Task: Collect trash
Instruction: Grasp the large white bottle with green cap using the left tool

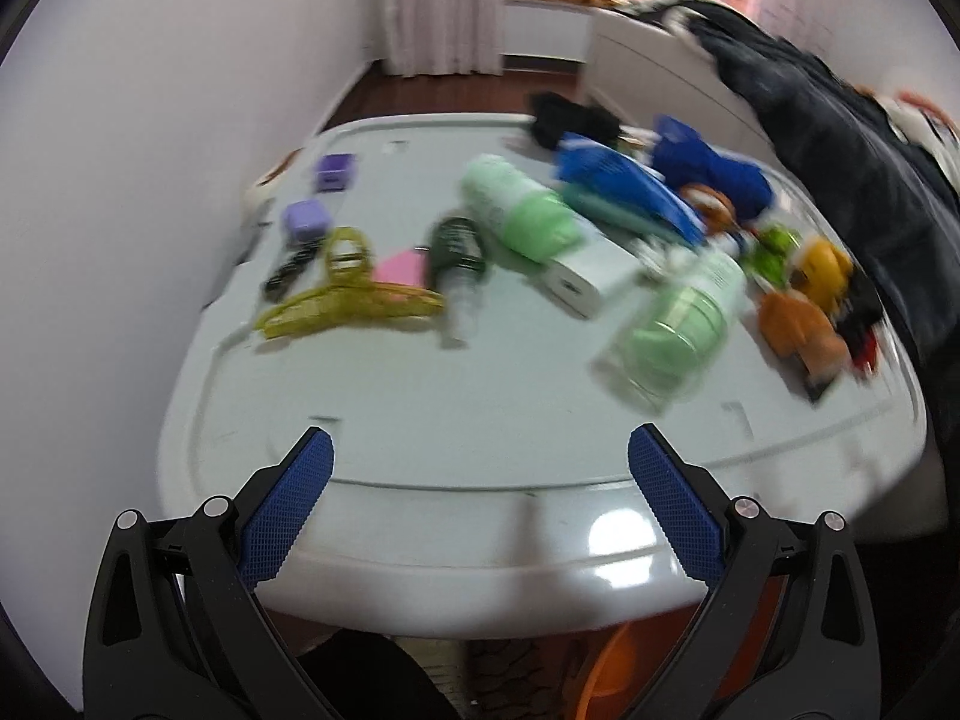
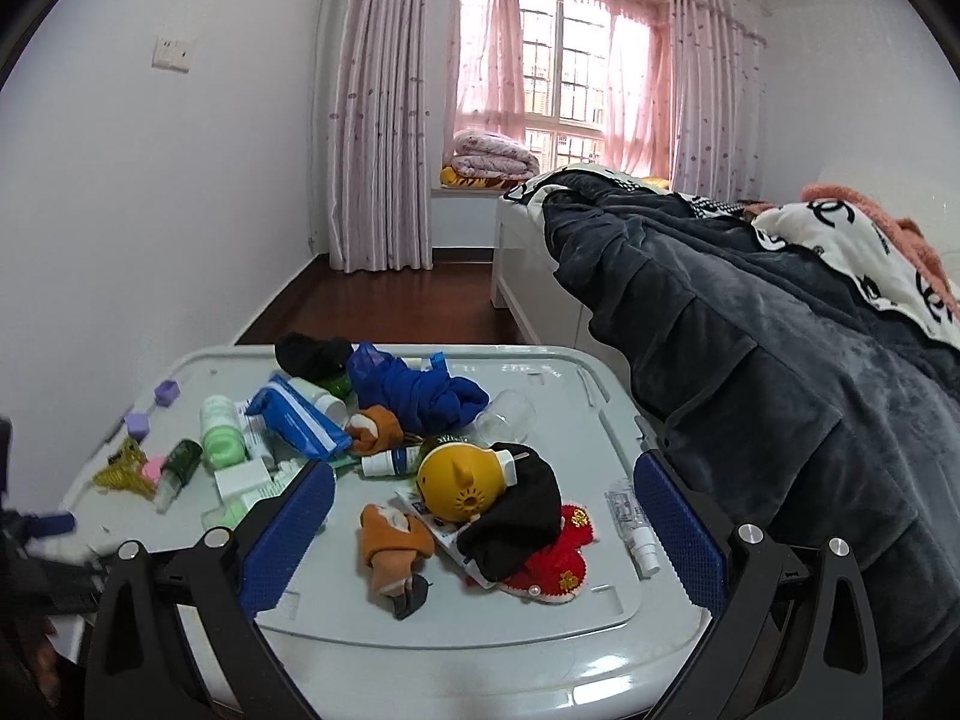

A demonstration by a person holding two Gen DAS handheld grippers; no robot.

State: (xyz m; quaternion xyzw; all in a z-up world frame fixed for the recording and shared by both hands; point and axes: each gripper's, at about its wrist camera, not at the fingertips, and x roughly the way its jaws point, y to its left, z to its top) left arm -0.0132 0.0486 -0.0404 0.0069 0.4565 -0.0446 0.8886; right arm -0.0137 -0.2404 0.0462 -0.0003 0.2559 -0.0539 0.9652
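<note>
A pale grey bin lid (image 2: 540, 618) serves as a table, strewn with clutter. A green-and-white bottle (image 1: 522, 210) (image 2: 221, 438), a clear green jar (image 1: 672, 330), a dark green spray bottle (image 1: 456, 258) (image 2: 177, 468), a blue packet (image 1: 624, 186) (image 2: 300, 420), a small white box (image 1: 579, 282) and a clear spray bottle (image 2: 633, 525) lie on it. My left gripper (image 1: 480, 480) hangs open over the lid's near edge, empty. My right gripper (image 2: 483, 516) is open and empty above a yellow round thing (image 2: 462, 477), a black cloth (image 2: 516, 516) and an orange cloth (image 2: 393, 546).
A yellow hair claw (image 1: 348, 288), purple boxes (image 1: 306, 219), blue fabric (image 2: 420, 390) and a red knitted piece (image 2: 552, 564) also lie on the lid. A dark blanket (image 2: 750, 372) drapes off the bed at the right. A white wall (image 1: 120, 180) stands left. An orange object (image 1: 630, 660) sits below the lid.
</note>
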